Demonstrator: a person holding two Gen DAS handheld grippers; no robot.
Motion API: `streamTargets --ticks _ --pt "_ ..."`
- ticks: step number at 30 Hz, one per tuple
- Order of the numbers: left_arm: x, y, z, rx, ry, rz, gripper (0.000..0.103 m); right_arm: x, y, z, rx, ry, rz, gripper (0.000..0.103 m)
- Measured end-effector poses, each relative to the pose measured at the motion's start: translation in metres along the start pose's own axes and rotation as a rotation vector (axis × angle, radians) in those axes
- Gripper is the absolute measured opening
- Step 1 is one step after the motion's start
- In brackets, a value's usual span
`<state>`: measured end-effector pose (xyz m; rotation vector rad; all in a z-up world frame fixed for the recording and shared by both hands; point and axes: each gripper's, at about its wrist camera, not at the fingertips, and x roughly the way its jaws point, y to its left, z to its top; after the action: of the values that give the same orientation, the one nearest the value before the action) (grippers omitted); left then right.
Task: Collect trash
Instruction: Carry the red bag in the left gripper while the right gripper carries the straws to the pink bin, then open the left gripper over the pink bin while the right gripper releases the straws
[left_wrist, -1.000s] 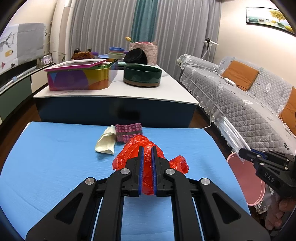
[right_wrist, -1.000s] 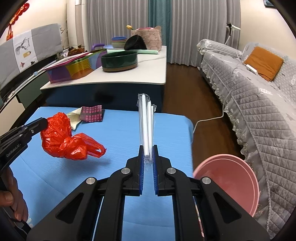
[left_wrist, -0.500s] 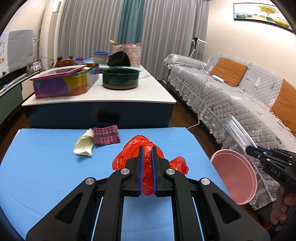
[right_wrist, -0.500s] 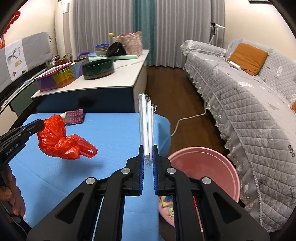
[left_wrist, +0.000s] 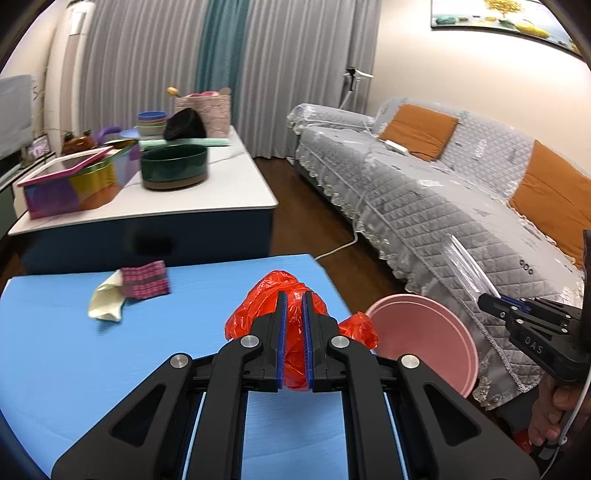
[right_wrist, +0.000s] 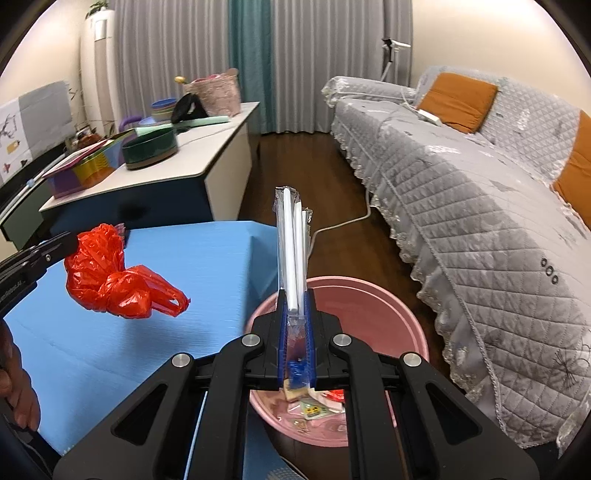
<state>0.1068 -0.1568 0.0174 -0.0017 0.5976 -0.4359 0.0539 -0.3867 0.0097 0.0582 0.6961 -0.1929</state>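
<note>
My left gripper (left_wrist: 293, 295) is shut on a crumpled red plastic bag (left_wrist: 271, 291), which hangs above the blue table (left_wrist: 110, 354) near its right edge. From the right wrist the same red bag (right_wrist: 110, 273) hangs from the left gripper's tip (right_wrist: 72, 240). My right gripper (right_wrist: 295, 293) is shut on a clear packet of white straws (right_wrist: 293, 240) that stands up over the pink bin (right_wrist: 373, 295). In the left wrist view the pink bin (left_wrist: 424, 336) sits beside the table, with the right gripper (left_wrist: 484, 297) and its straw packet (left_wrist: 467, 266) above it.
A cream wrapper (left_wrist: 105, 301) and a pink patterned packet (left_wrist: 144, 283) lie on the blue table. The bin holds several scraps (right_wrist: 314, 410). A grey sofa (right_wrist: 480, 192) runs along the right, and a white counter (left_wrist: 147, 199) with bowls and a colourful box stands behind.
Both grippers have swung right with their loads. The pink bin has come from the frame's edge to right under the straw packet, and the red bag has neared the table's right edge.
</note>
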Motion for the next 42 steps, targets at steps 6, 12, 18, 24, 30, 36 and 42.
streamTargets --ticks 6,12,18,24,30,36,42 --pt "0.011 -0.032 0.004 0.019 0.014 -0.045 0.008 -0.004 -0.023 0.000 0.018 0.002 -0.044 0.009" --pt "0.026 -0.063 0.003 0.045 0.039 -0.090 0.008 -0.005 -0.042 0.002 0.041 0.003 -0.064 0.009" --pt "0.044 -0.090 0.001 0.068 0.068 -0.128 0.008 -0.001 -0.054 0.002 0.059 0.020 -0.072 0.009" --pt "0.061 -0.110 0.001 0.086 0.091 -0.156 0.008 0.005 -0.061 0.001 0.068 0.035 -0.079 0.009" --pt "0.077 -0.122 0.001 0.090 0.127 -0.196 0.008 0.011 -0.063 0.002 0.074 0.046 -0.081 0.012" --pt "0.077 -0.119 0.001 0.095 0.124 -0.193 0.035 0.013 -0.058 0.004 0.061 0.035 -0.085 0.052" --pt "0.065 -0.096 0.002 0.076 0.112 -0.164 0.035 0.013 -0.050 0.008 0.060 0.032 -0.078 0.052"
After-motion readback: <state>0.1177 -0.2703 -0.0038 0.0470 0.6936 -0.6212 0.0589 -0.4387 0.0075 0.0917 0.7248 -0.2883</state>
